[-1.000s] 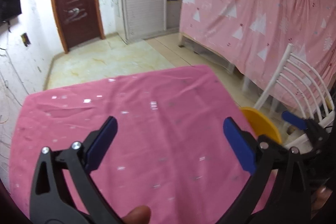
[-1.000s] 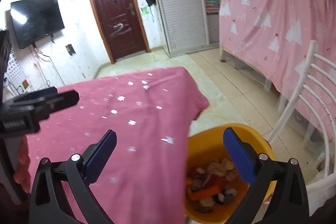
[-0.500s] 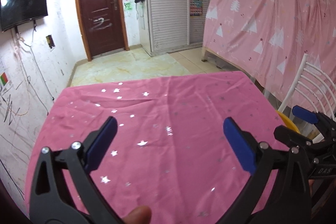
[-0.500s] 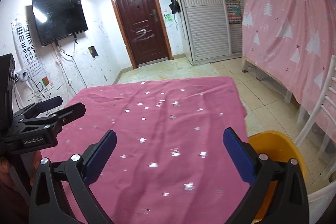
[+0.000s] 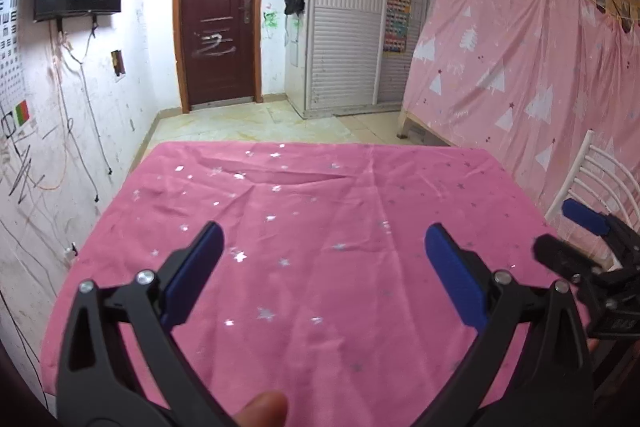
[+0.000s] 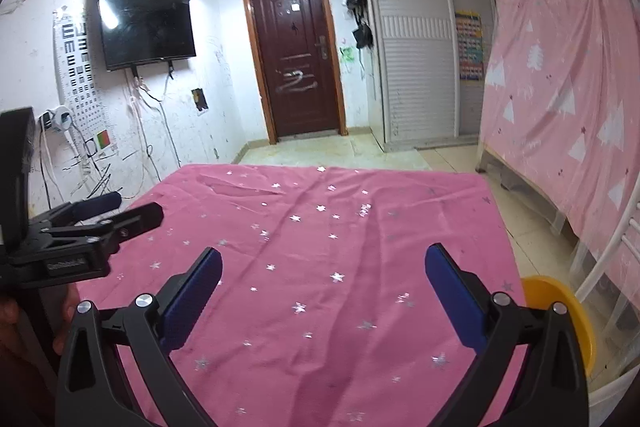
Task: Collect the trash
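A table under a pink star-print cloth [image 5: 320, 235] fills the lower half of both views [image 6: 320, 267]; I see no trash on it. My left gripper [image 5: 322, 267] is open and empty above the near part of the cloth. My right gripper [image 6: 322, 287] is open and empty over the cloth's right part. A yellow bin [image 6: 560, 311] shows its rim at the table's right edge; its inside is hidden. The right gripper also shows in the left wrist view [image 5: 588, 247], and the left gripper in the right wrist view [image 6: 104, 219].
A white slatted chair [image 5: 600, 183] stands right of the table. A pink curtain with white trees [image 6: 568, 99] covers a bed frame on the right. A dark door [image 6: 296, 55], white shutter wardrobe [image 6: 420, 67] and wall TV [image 6: 144, 23] lie beyond the tiled floor.
Both grippers have lifted and tilted up, so the views show more of the room. The yellow bin with trash has slid out to the right edge of the right wrist view.
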The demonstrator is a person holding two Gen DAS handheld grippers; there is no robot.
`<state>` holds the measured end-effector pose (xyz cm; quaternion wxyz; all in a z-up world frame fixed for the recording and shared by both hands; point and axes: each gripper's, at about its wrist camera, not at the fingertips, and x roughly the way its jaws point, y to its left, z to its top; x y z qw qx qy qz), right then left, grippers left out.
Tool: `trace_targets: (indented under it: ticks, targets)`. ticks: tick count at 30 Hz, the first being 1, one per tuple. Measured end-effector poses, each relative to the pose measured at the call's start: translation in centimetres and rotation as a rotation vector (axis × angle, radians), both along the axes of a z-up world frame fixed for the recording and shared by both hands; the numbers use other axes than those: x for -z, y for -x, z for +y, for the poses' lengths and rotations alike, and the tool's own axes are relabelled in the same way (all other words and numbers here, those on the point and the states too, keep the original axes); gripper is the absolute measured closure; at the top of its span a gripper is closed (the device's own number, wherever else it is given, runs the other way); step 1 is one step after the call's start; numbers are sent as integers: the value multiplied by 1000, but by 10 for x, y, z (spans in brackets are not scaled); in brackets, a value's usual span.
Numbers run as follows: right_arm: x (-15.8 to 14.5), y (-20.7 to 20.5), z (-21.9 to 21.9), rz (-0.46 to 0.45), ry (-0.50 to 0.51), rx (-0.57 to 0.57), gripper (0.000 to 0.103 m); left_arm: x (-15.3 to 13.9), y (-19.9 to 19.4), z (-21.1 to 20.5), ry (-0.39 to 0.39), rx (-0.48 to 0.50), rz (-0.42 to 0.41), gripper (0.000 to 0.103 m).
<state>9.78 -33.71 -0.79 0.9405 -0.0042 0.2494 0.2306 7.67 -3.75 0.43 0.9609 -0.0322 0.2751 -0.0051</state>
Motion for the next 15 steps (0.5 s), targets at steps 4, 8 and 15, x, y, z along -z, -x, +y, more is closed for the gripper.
trace_targets:
  ticks: [4, 8, 15]
  targets:
    - [3, 4, 11, -21, 8, -20, 9, 9, 2, 13, 10, -6, -33, 6]
    - [8, 6, 21, -28, 8, -34, 9, 13, 3, 19, 21, 5, -48, 6]
    - [14, 1, 26, -32, 23, 1, 9, 16, 1, 22, 19, -3, -50, 6]
